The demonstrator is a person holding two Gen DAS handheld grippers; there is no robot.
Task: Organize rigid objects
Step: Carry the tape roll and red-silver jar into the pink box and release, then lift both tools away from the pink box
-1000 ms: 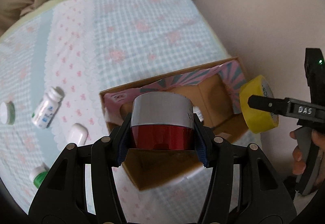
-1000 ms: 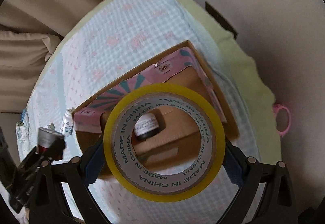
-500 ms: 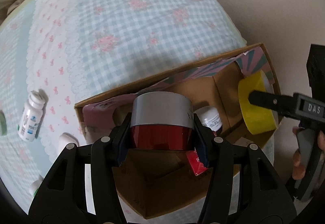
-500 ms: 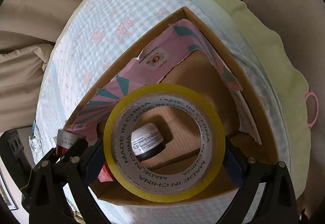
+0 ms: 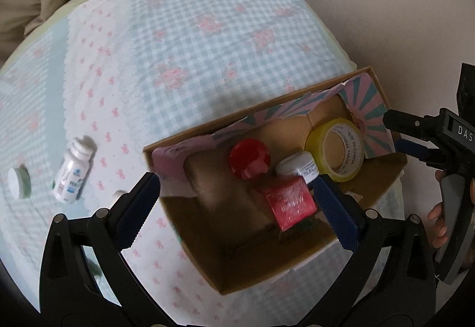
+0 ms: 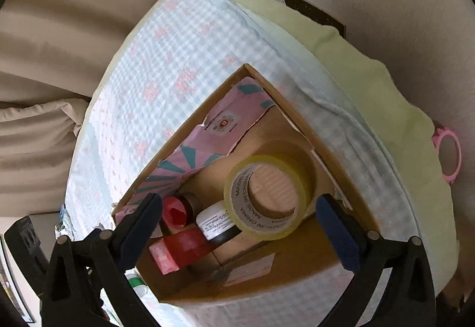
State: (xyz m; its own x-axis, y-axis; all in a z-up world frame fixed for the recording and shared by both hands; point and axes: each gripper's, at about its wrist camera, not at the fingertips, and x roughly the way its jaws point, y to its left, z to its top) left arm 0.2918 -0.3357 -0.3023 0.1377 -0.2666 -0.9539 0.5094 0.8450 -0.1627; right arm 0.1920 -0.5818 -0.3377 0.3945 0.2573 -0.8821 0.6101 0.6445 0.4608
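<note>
An open cardboard box (image 5: 297, 255) (image 6: 297, 264) lies on the checked cloth. Inside it are a red can (image 5: 249, 159) (image 6: 175, 212), a yellow tape roll (image 5: 337, 149) (image 6: 267, 196), a small white jar (image 5: 298, 168) (image 6: 215, 221) and a red packet (image 5: 291, 204) (image 6: 181, 248). My left gripper (image 5: 237, 196) is open and empty above the box's near left part. My right gripper (image 6: 240, 214) is open and empty above the box; in the left wrist view its fingers (image 5: 415, 131) reach in from the right.
On the cloth left of the box lie a white pill bottle (image 5: 71, 172), a white-and-green round jar (image 5: 17, 183) and a small white item (image 5: 117, 196). A cushion lies behind the bed, a wall to the right. A pink ring (image 6: 449, 155) hangs off the bed's right edge.
My left gripper has opened and the red can now stands in the box. My right gripper has opened and the yellow tape roll now rests in the box's right end.
</note>
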